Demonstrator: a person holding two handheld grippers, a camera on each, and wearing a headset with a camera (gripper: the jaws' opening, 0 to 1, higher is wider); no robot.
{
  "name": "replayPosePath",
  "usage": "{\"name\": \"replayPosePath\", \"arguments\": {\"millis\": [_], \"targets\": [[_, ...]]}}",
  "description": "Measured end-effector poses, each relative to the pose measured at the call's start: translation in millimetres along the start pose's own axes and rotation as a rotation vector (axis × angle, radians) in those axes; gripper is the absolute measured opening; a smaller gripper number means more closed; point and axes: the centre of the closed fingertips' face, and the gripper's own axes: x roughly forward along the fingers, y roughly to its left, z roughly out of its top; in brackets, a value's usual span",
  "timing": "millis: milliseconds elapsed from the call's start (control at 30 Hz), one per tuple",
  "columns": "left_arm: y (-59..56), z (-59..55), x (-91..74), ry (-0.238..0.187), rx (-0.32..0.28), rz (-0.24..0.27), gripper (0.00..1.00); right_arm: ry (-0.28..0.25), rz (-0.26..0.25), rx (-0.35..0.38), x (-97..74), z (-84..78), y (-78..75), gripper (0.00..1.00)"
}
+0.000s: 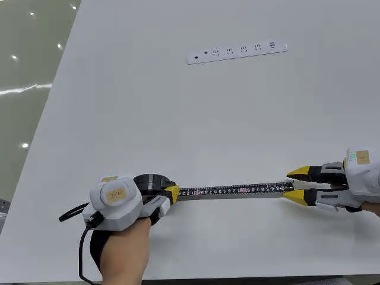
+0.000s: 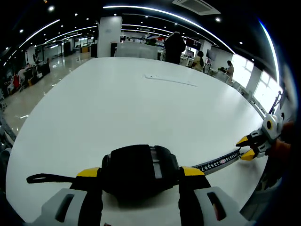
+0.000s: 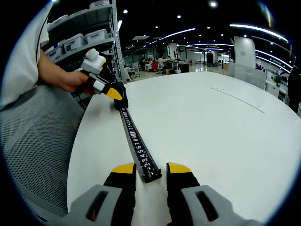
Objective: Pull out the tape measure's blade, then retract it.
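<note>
Tape measure (image 1: 151, 181) sits near the front edge of the table (image 1: 178, 119), its black case clamped between the fingers of the left gripper (image 2: 141, 172). Its blade (image 1: 237, 190) lies drawn out flat to the right gripper (image 1: 297, 184), whose fingers flank the tip; whether they pinch it cannot be told. A power strip (image 1: 237, 52) lies well apart, farther back.

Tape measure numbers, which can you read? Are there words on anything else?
"2 3 4 5 6": white digits on the blade of the tape measure.
Other blade digits: too small.
On the left hand-held gripper, the tan sticker: blurred.
On the right hand-held gripper, the green-marked sticker: blurred.
On the power strip: nothing readable.
</note>
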Motion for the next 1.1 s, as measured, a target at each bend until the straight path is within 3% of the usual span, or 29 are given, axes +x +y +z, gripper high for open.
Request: {"name": "replayPosePath", "arguments": {"millis": [333,600,900,1100], "targets": [[-0.5,-0.5,-0.1,0.004,0.000,-0.006,0.63,0.008,0.037,-0.014,2.6,-3.9,3.9,0.20],[-1.0,-0.7,-0.1,0.005,0.000,-0.009,0.63,0.035,0.039,-0.049,3.3,-11.3,1.3,0.18],[-0.6,-0.6,0.0,0.002,-0.002,-0.010,0.63,0.022,0.028,-0.087,2.9,-9.7,-1.0,0.14],[-0.1,0.6,-1.2,-0.020,-0.030,-0.017,0.63,0.012,0.015,-0.071,2.4,-10.0,-2.2,0.14]]}}
